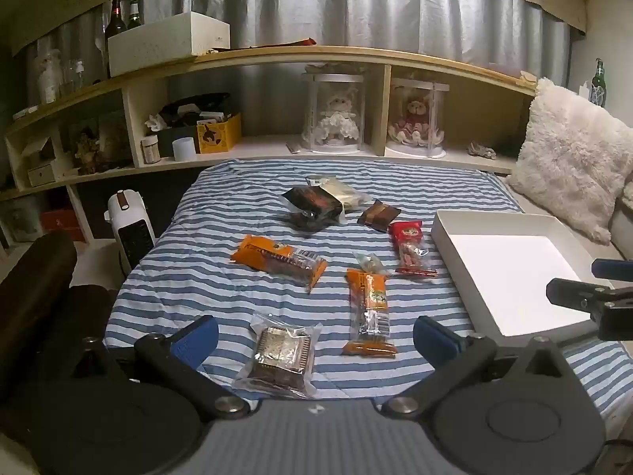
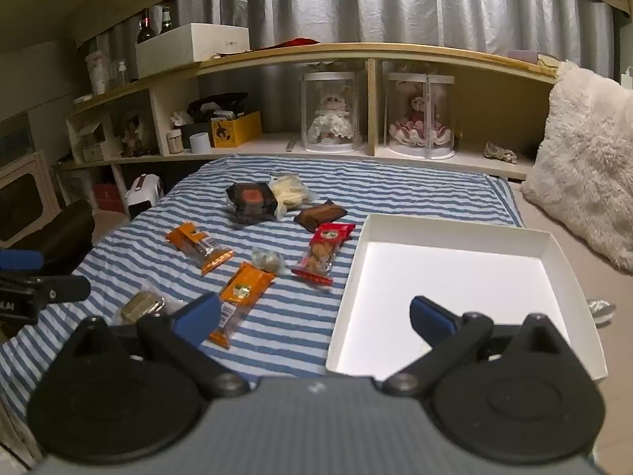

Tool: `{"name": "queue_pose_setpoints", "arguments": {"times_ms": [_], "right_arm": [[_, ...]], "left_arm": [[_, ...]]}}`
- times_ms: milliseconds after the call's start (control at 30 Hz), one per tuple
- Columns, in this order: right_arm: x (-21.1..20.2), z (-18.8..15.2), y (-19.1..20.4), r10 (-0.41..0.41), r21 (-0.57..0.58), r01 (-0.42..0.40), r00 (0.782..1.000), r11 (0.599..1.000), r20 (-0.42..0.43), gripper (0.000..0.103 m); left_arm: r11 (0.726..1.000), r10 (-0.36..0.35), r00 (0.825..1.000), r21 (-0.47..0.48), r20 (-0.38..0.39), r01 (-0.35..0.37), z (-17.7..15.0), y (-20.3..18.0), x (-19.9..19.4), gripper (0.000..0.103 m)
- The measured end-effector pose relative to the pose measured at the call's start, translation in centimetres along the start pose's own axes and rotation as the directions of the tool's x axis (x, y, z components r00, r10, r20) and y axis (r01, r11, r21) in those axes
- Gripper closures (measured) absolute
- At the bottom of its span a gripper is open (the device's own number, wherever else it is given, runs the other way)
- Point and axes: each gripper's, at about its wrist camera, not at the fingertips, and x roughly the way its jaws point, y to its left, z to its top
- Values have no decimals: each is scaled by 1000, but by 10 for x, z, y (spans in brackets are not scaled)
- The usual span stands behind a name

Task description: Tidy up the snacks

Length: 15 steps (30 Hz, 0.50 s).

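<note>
Several snack packets lie scattered on a blue-and-white striped cloth (image 1: 198,261). Nearest my open left gripper (image 1: 314,336) is a clear packet of brown wafers (image 1: 281,356), with an orange bar (image 1: 368,312) to its right. Further back are a second orange packet (image 1: 279,261), a red packet (image 1: 411,247), a small clear candy (image 1: 370,263), a dark brown packet (image 1: 379,215), a black packet (image 1: 312,206) and a pale packet (image 1: 344,192). An empty white box (image 2: 455,277) sits at the right. My open right gripper (image 2: 314,316) hovers over the box's near left corner, holding nothing.
A wooden shelf unit (image 1: 356,59) runs along the back with two dolls in clear cases (image 1: 336,118), a yellow box (image 1: 217,134) and bottles. A fluffy white cushion (image 1: 569,158) lies at the right. A white appliance (image 1: 130,225) stands left of the cloth.
</note>
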Motion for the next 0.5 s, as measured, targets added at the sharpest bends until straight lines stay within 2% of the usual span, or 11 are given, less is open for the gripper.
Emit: {"name": "queue_pose_setpoints", "arguments": {"times_ms": [500], "right_arm": [[3, -1, -2, -3, 11, 3, 1000, 1000, -9, 1]], "left_arm": [[1000, -5, 1000, 2, -11, 5, 3, -7, 1, 0]]}}
